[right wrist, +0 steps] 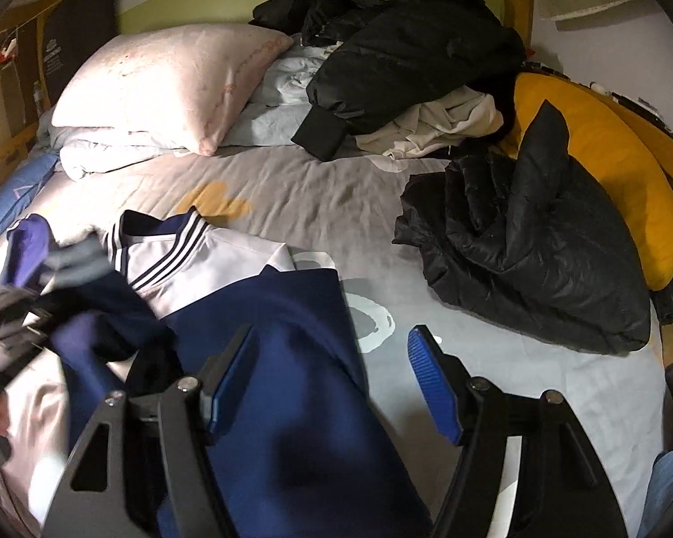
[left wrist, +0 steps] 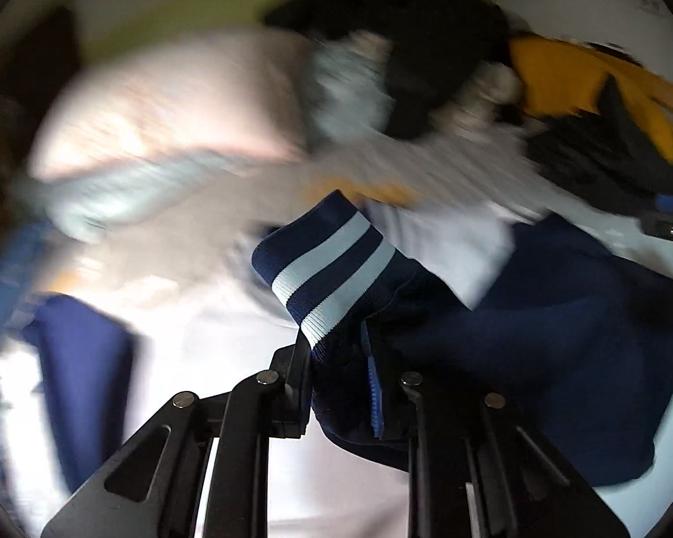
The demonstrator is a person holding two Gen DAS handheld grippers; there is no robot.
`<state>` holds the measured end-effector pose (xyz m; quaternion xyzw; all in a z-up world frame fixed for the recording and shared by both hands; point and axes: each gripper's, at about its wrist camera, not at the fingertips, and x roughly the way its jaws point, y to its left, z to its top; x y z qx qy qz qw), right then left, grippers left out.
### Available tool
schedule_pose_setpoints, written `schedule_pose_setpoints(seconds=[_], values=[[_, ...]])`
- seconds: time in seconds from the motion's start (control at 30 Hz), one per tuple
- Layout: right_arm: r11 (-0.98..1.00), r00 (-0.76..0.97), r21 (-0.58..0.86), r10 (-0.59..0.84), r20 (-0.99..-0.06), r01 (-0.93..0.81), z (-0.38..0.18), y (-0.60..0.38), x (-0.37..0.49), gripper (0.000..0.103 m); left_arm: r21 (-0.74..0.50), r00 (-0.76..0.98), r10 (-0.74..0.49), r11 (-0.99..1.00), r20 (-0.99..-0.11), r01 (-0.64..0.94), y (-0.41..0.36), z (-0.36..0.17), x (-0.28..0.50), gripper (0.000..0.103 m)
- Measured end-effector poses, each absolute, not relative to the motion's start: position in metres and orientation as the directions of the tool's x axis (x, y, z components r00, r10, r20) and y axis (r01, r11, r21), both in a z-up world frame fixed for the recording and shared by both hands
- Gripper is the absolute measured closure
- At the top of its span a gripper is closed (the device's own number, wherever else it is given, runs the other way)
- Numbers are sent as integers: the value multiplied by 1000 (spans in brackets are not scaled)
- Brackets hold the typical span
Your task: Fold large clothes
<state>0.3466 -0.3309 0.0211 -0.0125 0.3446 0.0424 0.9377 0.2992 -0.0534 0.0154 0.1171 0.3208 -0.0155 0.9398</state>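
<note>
1. Pinching the striped cuff (left wrist: 332,269) of the navy jacket (right wrist: 264,314), the left gripper (left wrist: 341,358) has its jaws narrow, with the navy cloth caught between them; the sleeve bunches just behind the pads.
2. The right gripper (right wrist: 332,381) stands with its jaws well apart. The jacket body runs under its left finger (right wrist: 229,372), and the right finger (right wrist: 435,385) hangs over the bare sheet (right wrist: 336,188). Nothing is pressed between the pads.
3. The jacket lies on the bed, at the near left of the right wrist view. Its collar (right wrist: 166,242) points toward the pillow (right wrist: 166,89), so its long axis goes from the grippers away to the head of the bed.
4. The sleeve lies on the left side of the body, and the left gripper appears blurred there at the left edge of the right wrist view.
5. It seems the next move is to carry the sleeve across the body toward the right gripper; the left hand is the nearer one, as it already has the cuff.
</note>
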Motion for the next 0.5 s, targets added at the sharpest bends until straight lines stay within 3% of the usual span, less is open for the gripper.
schedule_pose_setpoints(seconds=[0.2, 0.37, 0.47, 0.5], values=[[998, 755, -11, 42, -654, -65, 12, -318, 359, 37, 279, 774, 298, 946, -558, -163, 20, 29, 275, 84], [995, 727, -47, 31, -686, -88, -6, -294, 376, 35, 342, 673, 393, 915, -627, -215, 42, -14, 262, 81], [991, 677, -59, 39, -735, -121, -24, -285, 389, 35, 292, 627, 364, 931, -689, -220, 53, -37, 258, 64], [990, 649, -64, 35, -760, -128, -32, -283, 394, 35, 253, 624, 322, 947, -712, -200, 57, -41, 258, 50]])
